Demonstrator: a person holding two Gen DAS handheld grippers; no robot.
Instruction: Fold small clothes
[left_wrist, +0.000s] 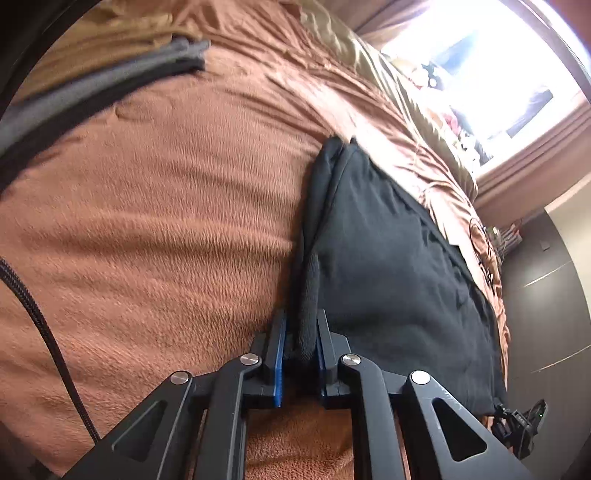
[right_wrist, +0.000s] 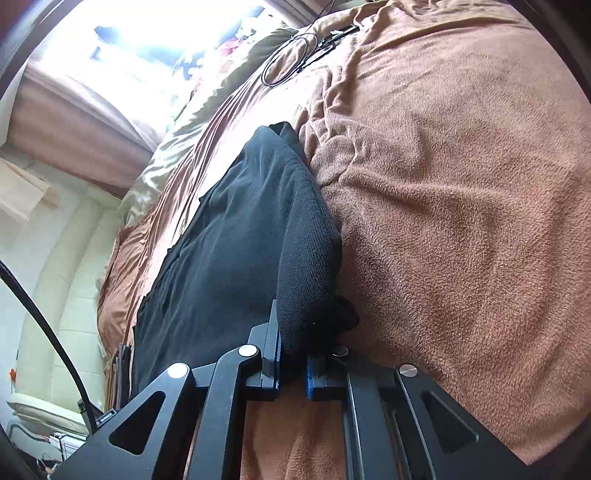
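Observation:
A black garment (left_wrist: 391, 258) lies spread on the brown fleece blanket (left_wrist: 166, 229). In the left wrist view its near left edge is bunched into a thick roll that runs between the blue-padded fingers of my left gripper (left_wrist: 301, 332), which is shut on it. In the right wrist view the same black garment (right_wrist: 236, 236) stretches away to the left, and its near right corner is pinched in my right gripper (right_wrist: 295, 339), shut on the knit cloth. The right finger there is mostly hidden under the fabric.
Folded grey and dark clothes (left_wrist: 110, 85) lie on the blanket at the far left. A coiled black cable (right_wrist: 291, 59) rests farther up the bed (right_wrist: 461, 184). A bright window with curtains (left_wrist: 517, 74) and a dark floor (left_wrist: 546, 295) lie beyond the bed's edge.

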